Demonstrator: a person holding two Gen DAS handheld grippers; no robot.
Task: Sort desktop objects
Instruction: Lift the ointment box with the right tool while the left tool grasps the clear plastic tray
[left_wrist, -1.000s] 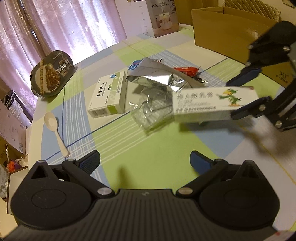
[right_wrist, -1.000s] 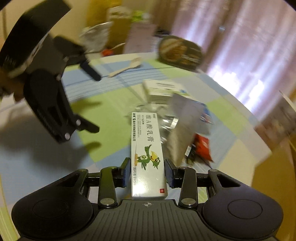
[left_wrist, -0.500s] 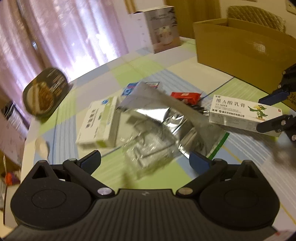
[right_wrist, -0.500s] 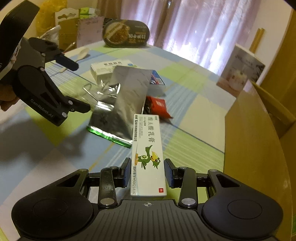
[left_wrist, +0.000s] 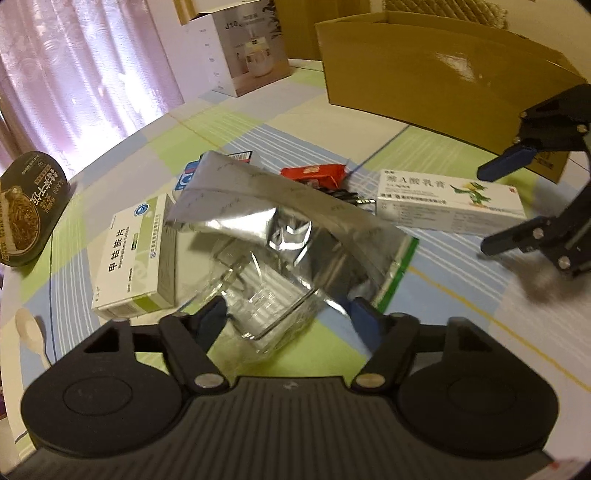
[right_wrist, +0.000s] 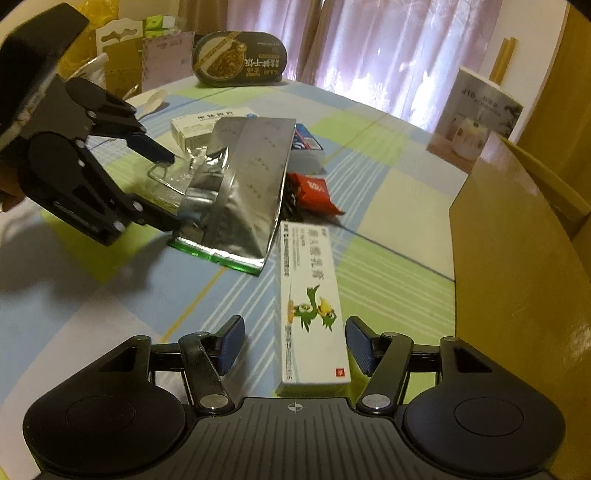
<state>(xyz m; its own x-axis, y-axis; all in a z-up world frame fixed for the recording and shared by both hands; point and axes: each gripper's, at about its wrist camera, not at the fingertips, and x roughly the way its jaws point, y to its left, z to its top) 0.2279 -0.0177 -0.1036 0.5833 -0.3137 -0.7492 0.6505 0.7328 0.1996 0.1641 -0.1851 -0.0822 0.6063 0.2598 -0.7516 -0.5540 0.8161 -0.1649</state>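
The long white ointment box (right_wrist: 310, 295) with a green bird lies flat on the checked tablecloth. My right gripper (right_wrist: 295, 343) stands open around its near end, a gap on each side. In the left wrist view the same box (left_wrist: 447, 201) points into the right gripper (left_wrist: 495, 208). My left gripper (left_wrist: 288, 323) is open, its fingers either side of a clear plastic tray (left_wrist: 266, 306) under a crumpled silver foil bag (left_wrist: 295, 221). The right wrist view shows the left gripper (right_wrist: 162, 188) at the foil bag (right_wrist: 247, 184).
A cardboard box (right_wrist: 517, 258) stands just right of the ointment box. A white-green medicine box (left_wrist: 136, 254), a red packet (left_wrist: 314, 175), a blue-white pack (left_wrist: 188, 177), a white spoon (left_wrist: 31, 332) and a black food bowl (left_wrist: 26, 214) lie around. A white appliance carton (left_wrist: 243, 44) stands behind.
My right gripper carried the ointment box toward the cardboard box, set it on the table and opened. My left gripper moved forward until its fingers flank the clear tray.
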